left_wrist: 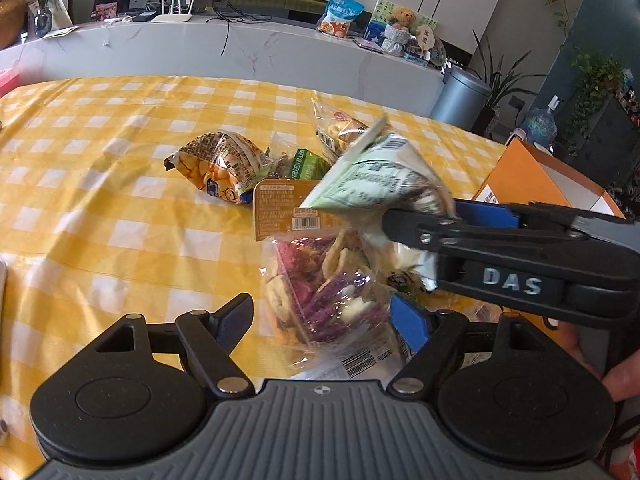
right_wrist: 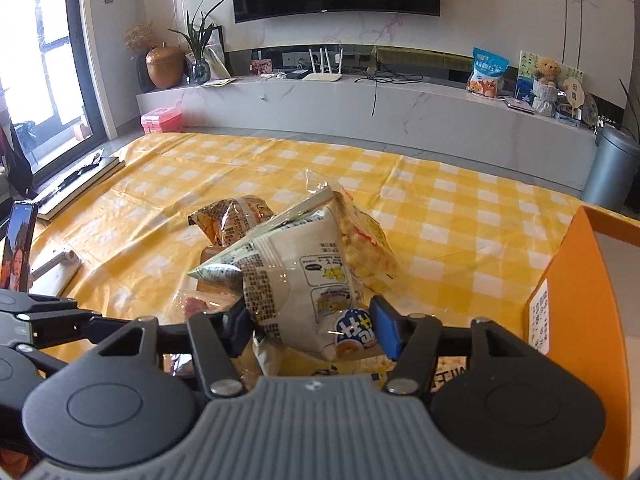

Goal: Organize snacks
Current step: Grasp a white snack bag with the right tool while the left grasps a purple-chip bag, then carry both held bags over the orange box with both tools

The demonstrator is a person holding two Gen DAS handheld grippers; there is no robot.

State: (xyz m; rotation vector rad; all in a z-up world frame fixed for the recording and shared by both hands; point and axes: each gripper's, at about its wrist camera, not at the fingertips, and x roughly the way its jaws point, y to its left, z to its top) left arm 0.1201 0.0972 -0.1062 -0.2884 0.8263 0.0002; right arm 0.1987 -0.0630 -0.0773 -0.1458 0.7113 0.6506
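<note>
Snack bags lie in a pile on the yellow checked cloth. My right gripper is shut on a white and pale green snack bag and holds it above the pile; the bag also shows in the left wrist view, with the right gripper coming in from the right. My left gripper is open and empty, its fingers either side of a clear bag of purple and yellow chips without touching it. An orange box stands open at the right.
On the cloth lie a yellow-brown bag, a green raisin pack, an orange-labelled pack and a clear bag. A phone on a stand is at the left. A grey bin stands beyond the cloth.
</note>
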